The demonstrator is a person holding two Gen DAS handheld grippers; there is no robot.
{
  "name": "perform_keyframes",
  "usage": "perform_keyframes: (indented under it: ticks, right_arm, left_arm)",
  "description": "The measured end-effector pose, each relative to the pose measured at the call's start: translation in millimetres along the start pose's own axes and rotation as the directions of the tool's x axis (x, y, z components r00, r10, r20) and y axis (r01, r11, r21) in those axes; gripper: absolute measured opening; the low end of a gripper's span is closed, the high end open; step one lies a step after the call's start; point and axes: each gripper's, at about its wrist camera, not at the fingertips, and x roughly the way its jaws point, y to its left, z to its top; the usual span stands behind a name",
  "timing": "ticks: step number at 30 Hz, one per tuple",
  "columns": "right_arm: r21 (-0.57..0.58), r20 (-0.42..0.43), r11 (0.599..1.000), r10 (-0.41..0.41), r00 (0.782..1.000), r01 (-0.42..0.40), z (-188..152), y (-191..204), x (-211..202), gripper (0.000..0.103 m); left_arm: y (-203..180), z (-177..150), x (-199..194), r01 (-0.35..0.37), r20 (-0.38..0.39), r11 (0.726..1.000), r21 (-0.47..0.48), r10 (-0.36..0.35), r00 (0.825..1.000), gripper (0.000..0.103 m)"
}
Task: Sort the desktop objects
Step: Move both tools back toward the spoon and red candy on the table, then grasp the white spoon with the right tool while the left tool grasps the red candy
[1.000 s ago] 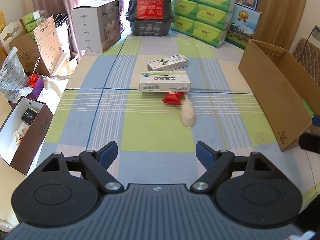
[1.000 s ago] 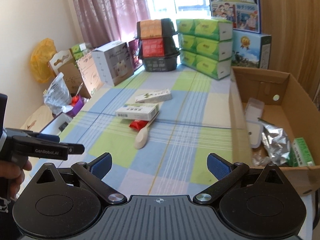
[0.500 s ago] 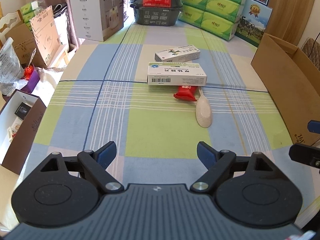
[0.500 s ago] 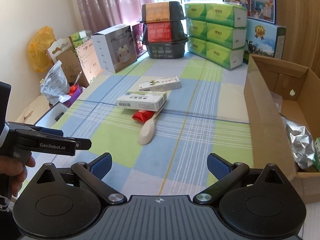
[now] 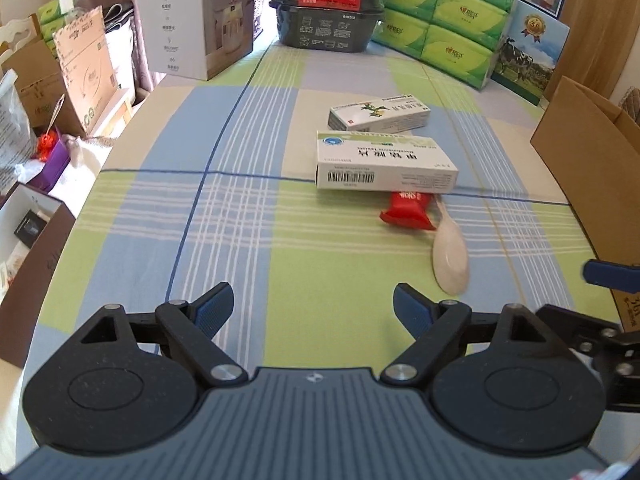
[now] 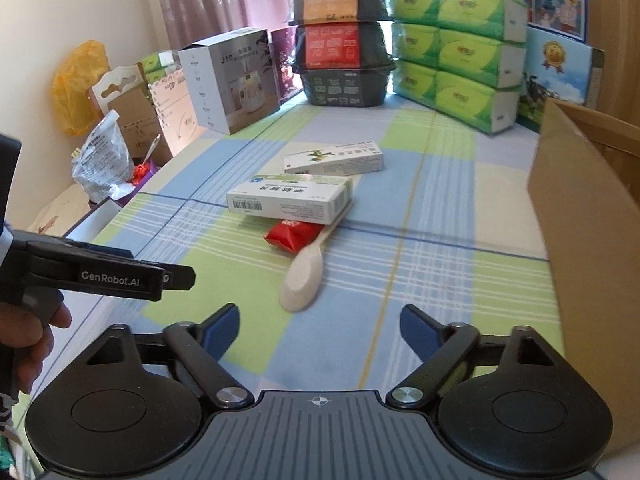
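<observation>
On the checked tablecloth lie a white spoon (image 5: 451, 256) (image 6: 302, 280), a red packet (image 5: 408, 210) (image 6: 292, 233) partly under a white medicine box (image 5: 384, 162) (image 6: 290, 199), and a second white box (image 5: 378, 114) (image 6: 334, 159) behind it. My left gripper (image 5: 313, 306) is open and empty, a short way in front of the spoon and to its left. My right gripper (image 6: 319, 330) is open and empty, just in front of the spoon's bowl. The left gripper also shows side-on in the right wrist view, at the left.
A brown cardboard box (image 5: 592, 168) (image 6: 584, 216) stands along the table's right side. Green tissue packs (image 5: 444, 20), stacked black containers (image 6: 340, 44) and a white carton (image 5: 196, 16) line the far end. Boxes and bags crowd the floor to the left (image 5: 36, 216).
Both grippers have moved forward and lower toward the spoon and boxes, which now look larger. The right gripper has turned left, away from the cardboard box's inside. Both stay open.
</observation>
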Motion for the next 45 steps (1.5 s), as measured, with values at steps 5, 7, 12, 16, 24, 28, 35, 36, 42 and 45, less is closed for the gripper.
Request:
perform_keyframes:
  ticks: [5,7,12,16,24,28,35,36,42,45]
  right_arm:
    - [-0.018,-0.005,1.0,-0.002,1.0,0.001,1,4,29,0.06]
    - [-0.028,-0.006,1.0,-0.009,1.0,0.008,2,5,40,0.058]
    - [-0.028,-0.007,0.999,-0.018,1.0,0.018,7,2,63,0.053]
    - [-0.01,-0.017,1.0,-0.02,1.0,0.02,11,0,79,0.048]
    - [-0.018,-0.022,0.999,-0.039,0.999,0.038,11,5,94,0.033]
    - [-0.006,-0.024,0.998,-0.062,0.998,0.062,11,-3,91,0.029]
    - [0.018,-0.005,0.992,-0.124,0.992,0.124,8,-37,75,0.029]
    - [0.024,-0.003,0.991,-0.135,0.991,0.135,6,-42,72,0.029]
    - [0.066,-0.014,0.984,-0.166,0.986,0.167,-2,-68,58,0.029]
    - [0.067,-0.017,0.984,-0.166,0.986,0.167,-6,-72,52,0.029]
  left_arm:
    - [3,15,13,0.041,0.001,0.999,0.004,-0.041,0.999,0.082]
    - [6,18,19,0.031,0.0,0.999,0.013,-0.031,1.0,0.082]
    - [14,20,34,0.027,-0.032,1.0,0.004,-0.027,0.999,0.082]
    - [15,24,40,0.027,-0.035,1.0,-0.002,-0.027,0.999,0.082]
    - [10,26,44,0.033,-0.033,0.999,0.017,-0.033,0.999,0.082]
    - [3,26,45,0.076,-0.028,0.997,0.034,-0.075,0.997,0.082]
    - [-20,29,55,0.163,-0.02,0.984,0.079,-0.162,0.987,0.071]
    - [-25,30,56,0.168,-0.017,0.982,0.087,-0.167,0.986,0.064]
    - [-48,36,70,0.192,0.006,0.972,0.133,-0.194,0.981,0.055]
    - [-53,37,81,0.195,-0.008,0.973,0.125,-0.196,0.981,0.048]
